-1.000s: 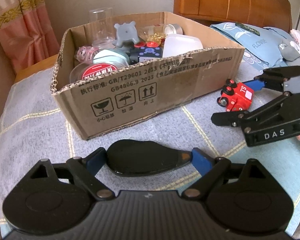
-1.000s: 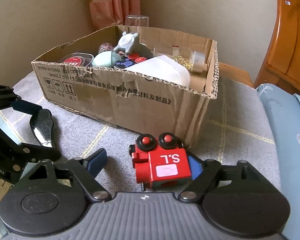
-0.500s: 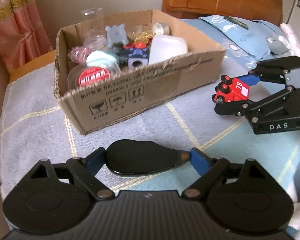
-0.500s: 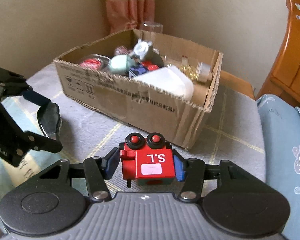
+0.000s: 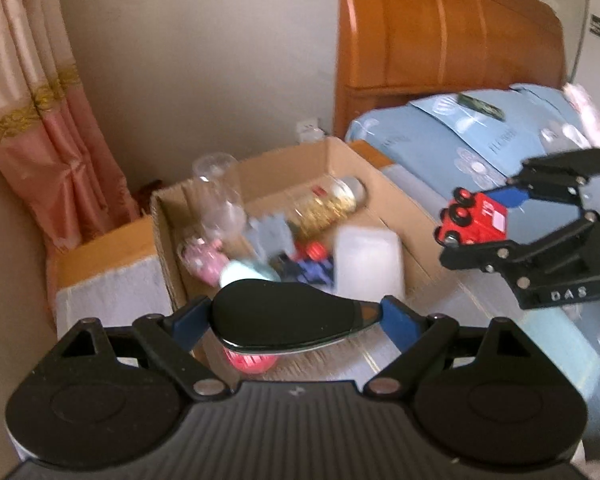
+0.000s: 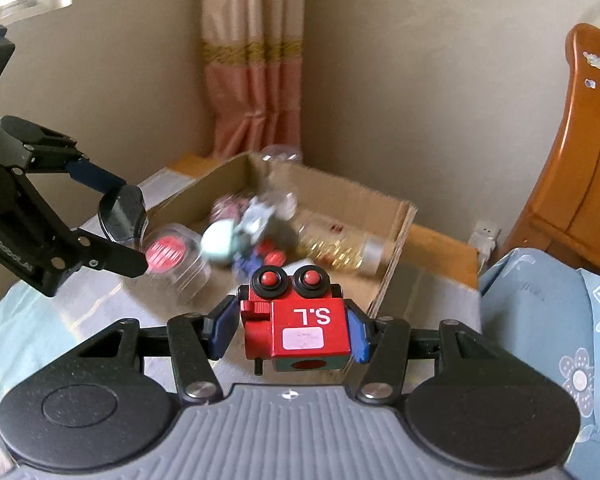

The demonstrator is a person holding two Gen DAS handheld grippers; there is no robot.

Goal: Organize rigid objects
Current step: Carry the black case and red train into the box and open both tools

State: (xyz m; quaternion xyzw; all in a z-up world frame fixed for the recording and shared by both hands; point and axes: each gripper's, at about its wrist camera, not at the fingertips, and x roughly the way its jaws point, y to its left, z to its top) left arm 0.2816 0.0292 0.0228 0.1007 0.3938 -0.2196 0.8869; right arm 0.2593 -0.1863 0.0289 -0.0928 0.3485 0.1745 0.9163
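Cardboard box [image 6: 388, 216] sits at twelve o'clock from my right tool [image 6: 294, 330], crowded with small items. Red toy train [image 6: 300, 326] is pinched in that tool, held above the box's near edge. My left tool [image 5: 296, 320] clamps a black oval piece [image 5: 280, 320].

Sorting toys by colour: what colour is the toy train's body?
Red toy train, black wheels; right wrist view shows it best.

Two raised wrist views, both down onto the cardboard box [image 5: 384, 196] [image 6: 388, 216].
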